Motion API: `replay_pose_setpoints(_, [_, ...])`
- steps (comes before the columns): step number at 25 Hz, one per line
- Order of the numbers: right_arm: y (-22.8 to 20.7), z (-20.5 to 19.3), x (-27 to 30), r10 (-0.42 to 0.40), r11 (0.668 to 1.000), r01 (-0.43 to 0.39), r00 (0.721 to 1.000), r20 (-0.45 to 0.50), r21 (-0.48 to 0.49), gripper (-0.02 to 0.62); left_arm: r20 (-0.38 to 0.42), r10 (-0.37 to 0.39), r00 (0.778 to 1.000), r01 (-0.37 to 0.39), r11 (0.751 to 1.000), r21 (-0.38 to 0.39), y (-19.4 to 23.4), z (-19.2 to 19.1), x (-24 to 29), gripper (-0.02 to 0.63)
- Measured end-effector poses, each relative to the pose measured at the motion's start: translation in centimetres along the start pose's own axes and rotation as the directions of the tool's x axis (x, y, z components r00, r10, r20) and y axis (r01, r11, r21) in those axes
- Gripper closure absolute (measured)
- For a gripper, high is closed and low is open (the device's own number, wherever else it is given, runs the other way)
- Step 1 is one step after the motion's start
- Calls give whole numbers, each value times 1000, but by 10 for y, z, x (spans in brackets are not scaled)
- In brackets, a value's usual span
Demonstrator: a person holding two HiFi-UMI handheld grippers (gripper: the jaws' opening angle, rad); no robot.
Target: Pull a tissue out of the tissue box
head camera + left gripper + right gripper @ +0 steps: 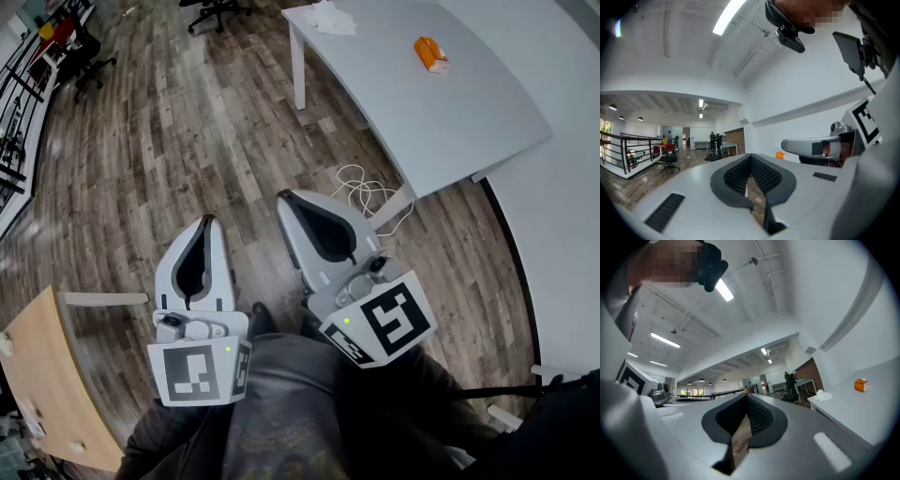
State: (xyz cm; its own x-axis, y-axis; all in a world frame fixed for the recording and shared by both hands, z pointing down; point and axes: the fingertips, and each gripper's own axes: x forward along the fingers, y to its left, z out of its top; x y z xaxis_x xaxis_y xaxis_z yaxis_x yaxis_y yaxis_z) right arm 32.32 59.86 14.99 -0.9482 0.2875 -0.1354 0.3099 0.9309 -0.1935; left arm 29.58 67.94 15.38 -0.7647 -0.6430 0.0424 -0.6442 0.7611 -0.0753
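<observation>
Left gripper (207,221), right gripper (284,197): your jaws are together on both, nothing held, short of the white table (450,112). Tissue box (431,53): on that table, well ahead and rightward; your right gripper is nearer.

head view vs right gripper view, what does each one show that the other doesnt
Only the head view: the white cable on the floor and the wooden desk. Only the right gripper view: the ceiling lights and the head-worn camera. Both: the white table, the orange tissue box on it, and the right gripper, shut and empty.
</observation>
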Motion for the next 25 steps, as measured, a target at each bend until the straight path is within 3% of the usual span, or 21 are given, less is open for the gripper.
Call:
replay_pose_setpoints(7, [-11, -18, 33, 2, 1000, -2, 999, -32, 8, 595, -20, 2, 1000, -2, 1000, -22, 22, -16, 26, 606])
replay_pose_setpoints(13, [-28, -37, 100, -29, 998, 31, 999, -33, 51, 594, -33, -22, 999, 20, 997, -72, 77, -35, 79, 606])
replay_pose_setpoints(20, [-71, -35, 214, -133, 991, 133, 991, 12, 19, 592, -4, -103, 995, 102, 989, -108, 163, -34, 182, 606])
replay_pose_setpoints(25, [-95, -26, 262, -192, 981, 192, 981, 18, -11, 592, 13, -170, 985, 171, 977, -125, 189, -28, 231, 606])
